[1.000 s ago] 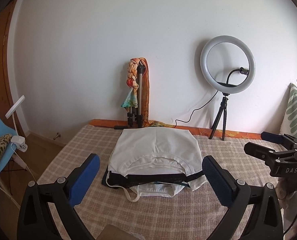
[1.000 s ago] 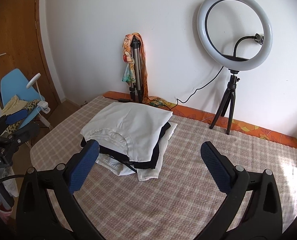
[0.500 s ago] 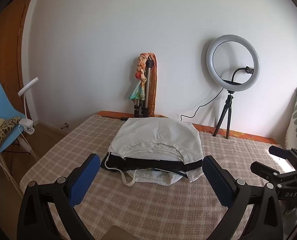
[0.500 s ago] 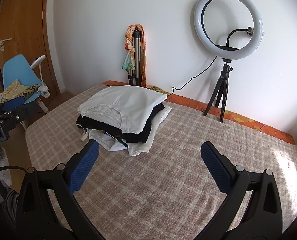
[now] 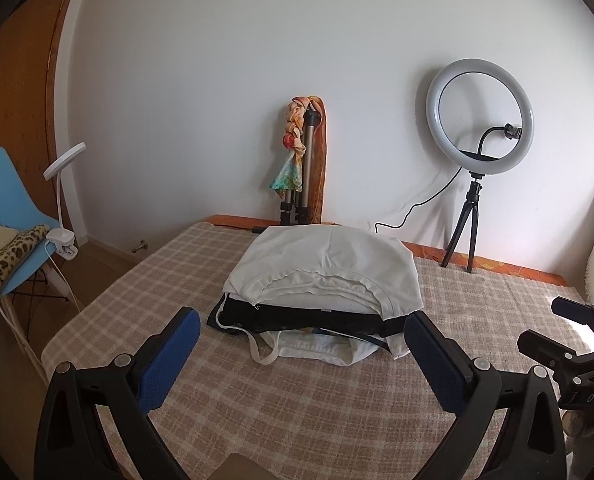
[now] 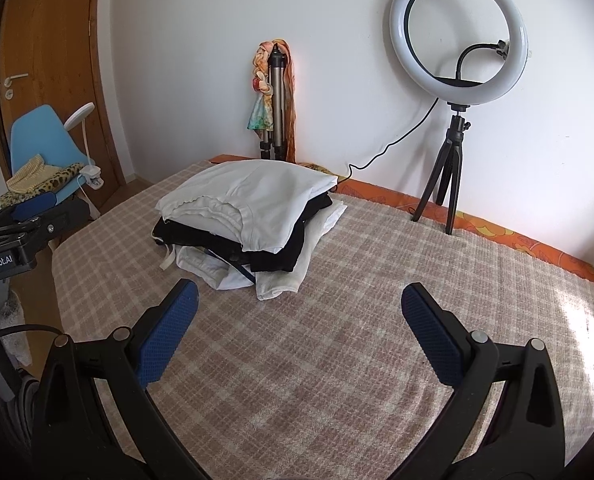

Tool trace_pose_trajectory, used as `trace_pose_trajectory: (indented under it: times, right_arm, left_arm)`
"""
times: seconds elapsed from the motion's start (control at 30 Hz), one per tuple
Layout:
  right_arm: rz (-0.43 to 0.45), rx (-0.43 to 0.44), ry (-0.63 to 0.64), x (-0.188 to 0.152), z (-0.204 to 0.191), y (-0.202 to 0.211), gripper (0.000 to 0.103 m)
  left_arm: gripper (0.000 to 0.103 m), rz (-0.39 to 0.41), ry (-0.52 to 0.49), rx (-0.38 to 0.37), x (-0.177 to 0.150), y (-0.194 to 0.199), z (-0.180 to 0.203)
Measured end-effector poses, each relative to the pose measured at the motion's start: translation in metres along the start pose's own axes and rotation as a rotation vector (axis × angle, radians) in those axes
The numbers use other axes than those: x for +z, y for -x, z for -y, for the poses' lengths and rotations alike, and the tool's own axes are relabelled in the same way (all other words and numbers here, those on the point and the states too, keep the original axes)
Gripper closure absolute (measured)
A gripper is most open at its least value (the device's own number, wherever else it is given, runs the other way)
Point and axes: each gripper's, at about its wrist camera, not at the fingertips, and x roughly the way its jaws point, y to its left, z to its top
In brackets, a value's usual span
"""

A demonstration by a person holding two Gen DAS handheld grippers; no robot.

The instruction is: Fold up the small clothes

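Observation:
A stack of folded clothes lies on the checked bedspread (image 5: 297,408): a white garment (image 5: 325,264) on top, a black one (image 5: 297,316) under it, another white piece (image 5: 317,350) at the bottom. The right wrist view shows the same stack (image 6: 253,208) to the left of centre. My left gripper (image 5: 301,344) stands open just in front of the stack, nothing between its blue pads. My right gripper (image 6: 299,320) is open too, held over bare bedspread (image 6: 337,360) to the right of the stack. The right gripper (image 5: 577,344) also shows at the left wrist view's right edge.
A ring light on a small tripod (image 5: 477,152) stands at the back right, its cable trailing along the wall. A folded tripod with a scarf (image 5: 305,168) leans at the back centre. A blue chair with clothes (image 5: 5,248) and a clip lamp (image 5: 63,200) stand left of the bed.
Both grippers have drawn back and risen from the stack, so more of the bedspread and room shows. Both stayed open. The clothes have not moved.

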Motion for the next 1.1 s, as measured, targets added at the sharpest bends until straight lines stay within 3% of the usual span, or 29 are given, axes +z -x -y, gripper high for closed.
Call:
trace_pose_trajectory:
  times: [1.1]
  right_arm:
    - [-0.025,-0.007,0.004,-0.009,-0.007,-0.012,0.0]
  left_arm:
    - [0.0,0.015,-0.075,0.017,-0.006,-0.004,0.007]
